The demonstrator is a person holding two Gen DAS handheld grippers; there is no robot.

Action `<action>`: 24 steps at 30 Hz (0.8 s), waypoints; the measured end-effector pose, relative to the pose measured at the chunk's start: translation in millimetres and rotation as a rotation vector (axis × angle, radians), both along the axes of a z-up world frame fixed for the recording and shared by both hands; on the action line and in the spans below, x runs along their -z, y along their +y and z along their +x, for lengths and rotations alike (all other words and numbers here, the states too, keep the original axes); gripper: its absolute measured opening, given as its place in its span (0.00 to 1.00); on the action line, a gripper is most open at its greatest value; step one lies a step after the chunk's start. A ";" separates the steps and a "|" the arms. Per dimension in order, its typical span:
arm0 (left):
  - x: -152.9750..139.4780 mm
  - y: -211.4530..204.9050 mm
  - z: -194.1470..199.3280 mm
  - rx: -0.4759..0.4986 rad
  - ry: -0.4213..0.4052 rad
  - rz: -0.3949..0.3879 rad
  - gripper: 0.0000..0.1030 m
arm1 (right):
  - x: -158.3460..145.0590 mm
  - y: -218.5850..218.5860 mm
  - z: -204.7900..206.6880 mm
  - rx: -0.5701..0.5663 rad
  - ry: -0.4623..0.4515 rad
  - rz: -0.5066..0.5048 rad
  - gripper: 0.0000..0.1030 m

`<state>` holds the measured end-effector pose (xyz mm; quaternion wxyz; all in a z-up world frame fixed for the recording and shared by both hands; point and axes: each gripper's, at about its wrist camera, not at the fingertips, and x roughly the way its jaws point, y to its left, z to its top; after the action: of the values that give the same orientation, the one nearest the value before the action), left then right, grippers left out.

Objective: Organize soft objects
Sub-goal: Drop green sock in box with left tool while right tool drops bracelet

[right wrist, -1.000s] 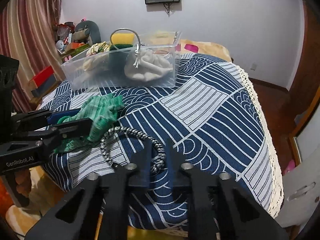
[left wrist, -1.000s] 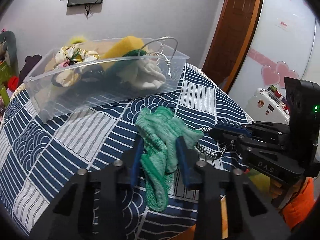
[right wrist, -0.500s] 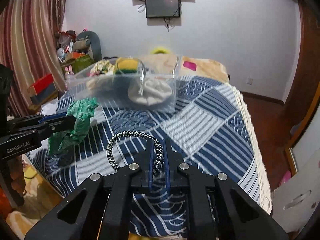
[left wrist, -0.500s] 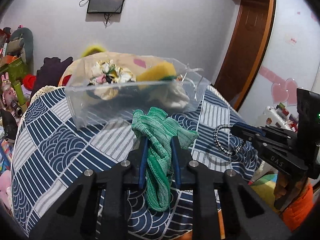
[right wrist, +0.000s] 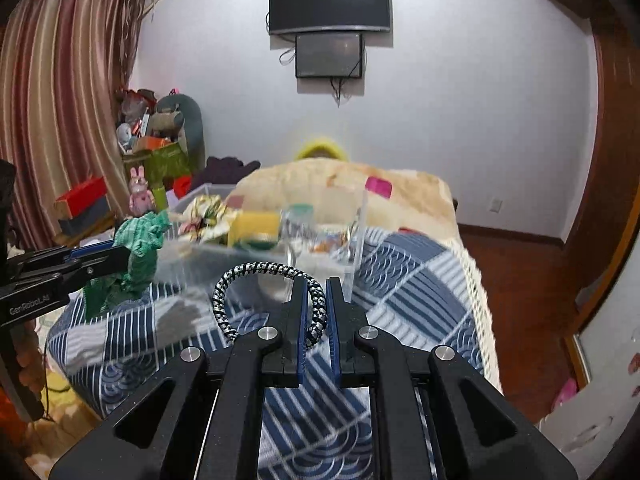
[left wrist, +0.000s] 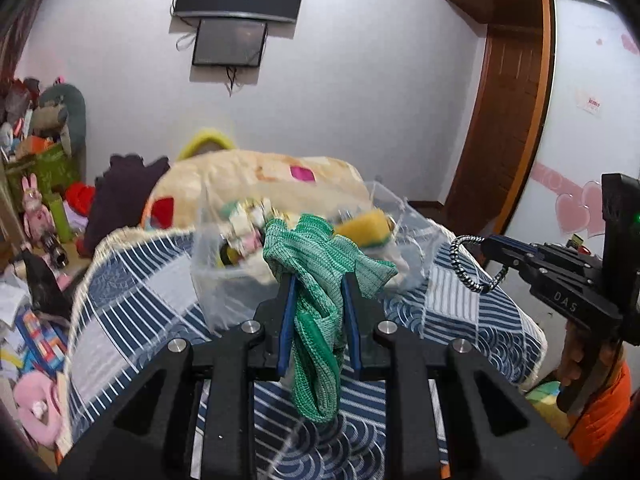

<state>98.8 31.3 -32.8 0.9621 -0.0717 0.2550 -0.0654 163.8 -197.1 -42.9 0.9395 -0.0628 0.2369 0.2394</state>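
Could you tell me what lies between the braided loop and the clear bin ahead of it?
Only bare quilt, in the right wrist view: the loop, held in the right hand-held gripper, hangs just short of the bin.

The bin sits on the bed, with the blanket behind it and the screens on the wall beyond

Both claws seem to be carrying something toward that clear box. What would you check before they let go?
1. Left gripper clamped on green mesh cloth: ok.
2. Right gripper clamped on braided cord loop: ok.
3. Both items lifted off the bedspread: ok.
4. Clear bin open on top: ok.
5. Items positioned above the bin opening: cannot tell, the frames are blurred.
6. Room left inside the bin: cannot tell.
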 end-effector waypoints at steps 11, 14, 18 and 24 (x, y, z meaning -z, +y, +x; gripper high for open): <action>-20.2 7.2 32.8 -0.035 -0.065 0.026 0.22 | -23.0 22.2 30.5 0.012 -0.073 0.014 0.08; -22.1 7.7 45.2 -0.036 -0.067 0.024 0.22 | -24.8 28.3 41.5 0.026 -0.083 0.009 0.08; -20.1 8.7 61.7 -0.027 -0.059 0.010 0.22 | -23.2 33.8 53.9 0.040 -0.082 0.004 0.08; -10.7 6.3 83.4 -0.025 -0.037 -0.002 0.22 | -11.5 40.5 69.8 0.065 -0.055 -0.028 0.08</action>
<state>182.2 37.7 -22.1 0.9673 -0.0747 0.2360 -0.0548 233.6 -156.7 -31.4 0.9520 -0.0748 0.2161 0.2035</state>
